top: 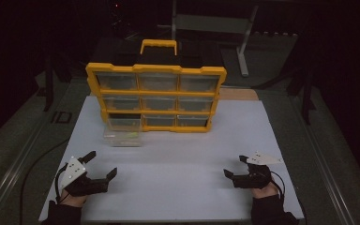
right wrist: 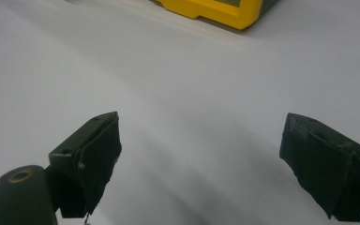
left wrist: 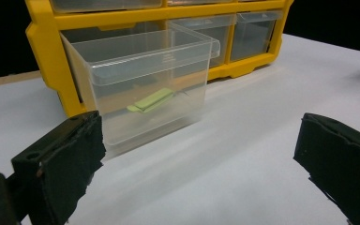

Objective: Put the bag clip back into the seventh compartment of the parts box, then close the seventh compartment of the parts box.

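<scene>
1. the left gripper [top: 104,165] rests low over the white board [top: 178,187] with its jaws spread wide and nothing between them; the right gripper [top: 235,166] sits the same way, jaws wide apart and empty, with bare board ahead of it and a yellow corner of the cabinet far off.
2. straight ahead of the left jaws, nearer the left jaw than the right, stands a clear plastic drawer [left wrist: 143,89]; it is pulled out of the yellow cabinet [top: 155,97] and sits on the board just in front of the cabinet's bottom-left slot, apart from both jaws.
3. inside the drawer, low toward its floor, lies a small pale green strip [left wrist: 151,100]; i cannot tell whether it is paper, plastic or tape.
4. the drawer looks light and nearly empty, thin-walled and stiff but likely to flex if squeezed hard; smooth plastic on a smooth board should slide easily and may slip in the pads.
5. best hold, in my judgement: close the jaws across the front wall under its lip [left wrist: 154,65], or span the two side walls near the top rim, with gentle pressure.
6. the green strip seems flat and very light; it would need a fingertip pinch on one edge and could shift when the drawer moves.
</scene>
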### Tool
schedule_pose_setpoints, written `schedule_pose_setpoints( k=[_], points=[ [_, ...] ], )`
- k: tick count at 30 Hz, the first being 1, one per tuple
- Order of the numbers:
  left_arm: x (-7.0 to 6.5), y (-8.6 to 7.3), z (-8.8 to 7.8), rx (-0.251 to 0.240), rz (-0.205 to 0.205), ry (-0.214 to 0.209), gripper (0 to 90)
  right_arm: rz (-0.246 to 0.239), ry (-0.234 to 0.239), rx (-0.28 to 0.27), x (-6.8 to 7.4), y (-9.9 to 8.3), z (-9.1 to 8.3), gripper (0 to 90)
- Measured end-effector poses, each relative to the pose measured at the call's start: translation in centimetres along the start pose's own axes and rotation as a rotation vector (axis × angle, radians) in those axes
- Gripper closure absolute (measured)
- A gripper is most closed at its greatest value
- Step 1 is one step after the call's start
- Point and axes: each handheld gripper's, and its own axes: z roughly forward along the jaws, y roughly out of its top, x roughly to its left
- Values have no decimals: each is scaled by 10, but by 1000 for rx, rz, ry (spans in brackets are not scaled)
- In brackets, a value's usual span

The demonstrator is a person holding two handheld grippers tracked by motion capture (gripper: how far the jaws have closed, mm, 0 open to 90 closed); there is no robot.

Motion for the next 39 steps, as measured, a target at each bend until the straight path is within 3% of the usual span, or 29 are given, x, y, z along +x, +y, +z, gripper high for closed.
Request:
schedule_pose_setpoints(
  k=[25, 29, 33, 39],
  points=[
    [-1, 4, -3, 7, -11, 1, 10, -24, 16, -20, 4, 1, 1, 124],
    [0, 8, -6, 10, -26, 22, 9, -26, 23, -27, 5, 2, 0, 124],
    [1, 15, -8, 3, -49, 7, 9, -21, 30, -32, 5, 3, 0, 124],
    [-3, 41, -15, 29, -60, -8, 12, -25, 33, -32, 6, 4, 1, 124]
  ],
)
